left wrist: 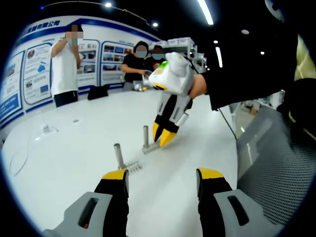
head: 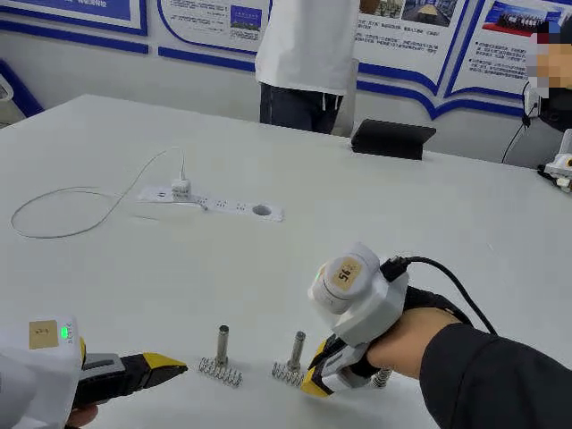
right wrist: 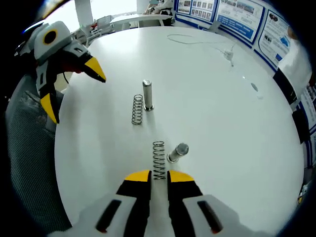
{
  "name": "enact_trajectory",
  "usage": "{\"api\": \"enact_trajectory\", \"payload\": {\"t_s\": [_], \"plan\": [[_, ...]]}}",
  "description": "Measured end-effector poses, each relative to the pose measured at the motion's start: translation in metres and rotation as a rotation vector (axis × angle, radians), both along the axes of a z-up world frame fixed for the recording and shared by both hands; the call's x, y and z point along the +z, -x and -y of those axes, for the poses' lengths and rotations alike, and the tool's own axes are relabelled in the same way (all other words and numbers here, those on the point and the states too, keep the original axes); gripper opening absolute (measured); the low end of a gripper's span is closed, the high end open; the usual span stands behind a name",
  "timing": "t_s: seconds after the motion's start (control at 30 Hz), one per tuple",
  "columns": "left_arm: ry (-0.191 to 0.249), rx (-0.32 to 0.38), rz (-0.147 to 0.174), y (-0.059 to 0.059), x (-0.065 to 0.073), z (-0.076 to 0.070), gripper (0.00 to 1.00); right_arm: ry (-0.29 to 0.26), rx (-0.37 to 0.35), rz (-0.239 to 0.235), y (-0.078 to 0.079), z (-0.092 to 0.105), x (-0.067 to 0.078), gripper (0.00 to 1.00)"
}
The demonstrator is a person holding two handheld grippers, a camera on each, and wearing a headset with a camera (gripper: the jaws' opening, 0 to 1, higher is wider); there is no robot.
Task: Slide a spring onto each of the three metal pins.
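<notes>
The right gripper (right wrist: 158, 178) has its fingers nearly closed around the near end of a spring (right wrist: 158, 159). The spring lies flat on the surface (right wrist: 222, 123), just beside an upright pin (right wrist: 177, 153). I cannot tell whether they pinch it. The left gripper (left wrist: 163, 175) hovers, fingers wide apart, with a 2nd pin (left wrist: 119, 155) and 2nd spring (left wrist: 133, 166) ahead.

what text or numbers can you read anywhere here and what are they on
"15": round tan sticker on the right gripper, seen at a tilt, so not certain.
Square tan sticker on the left gripper: too small to read.
Wall posters: print too small and blurred to read.
</notes>
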State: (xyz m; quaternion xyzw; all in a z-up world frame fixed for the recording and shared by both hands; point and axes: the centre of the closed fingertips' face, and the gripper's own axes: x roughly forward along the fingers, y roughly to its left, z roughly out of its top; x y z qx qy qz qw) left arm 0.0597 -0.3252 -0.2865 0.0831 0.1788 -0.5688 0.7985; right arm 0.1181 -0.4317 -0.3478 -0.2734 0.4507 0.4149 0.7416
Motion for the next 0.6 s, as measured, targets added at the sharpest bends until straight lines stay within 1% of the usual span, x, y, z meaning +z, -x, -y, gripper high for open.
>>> {"api": "enact_trajectory", "payload": {"t_s": [0.3, 0.4, 0.6], "plan": [[0.003, 0.005, 0.000, -0.0015, -0.0005, -0.0010, 0.56, 0.022, 0.008, -0.014, -0.0005, -0.0002, -0.0089, 0.12], [0.004, 0.006, -0.001, -0.0020, -0.0006, -0.0011, 0.56, 0.017, 0.000, -0.021, -0.0008, -0.0001, -0.0083, 0.12], [0.001, 0.000, 0.003, -0.0025, -0.0006, -0.0008, 0.56, 0.021, 0.012, -0.021, 0.0027, 0.0003, -0.0076, 0.12]]}}
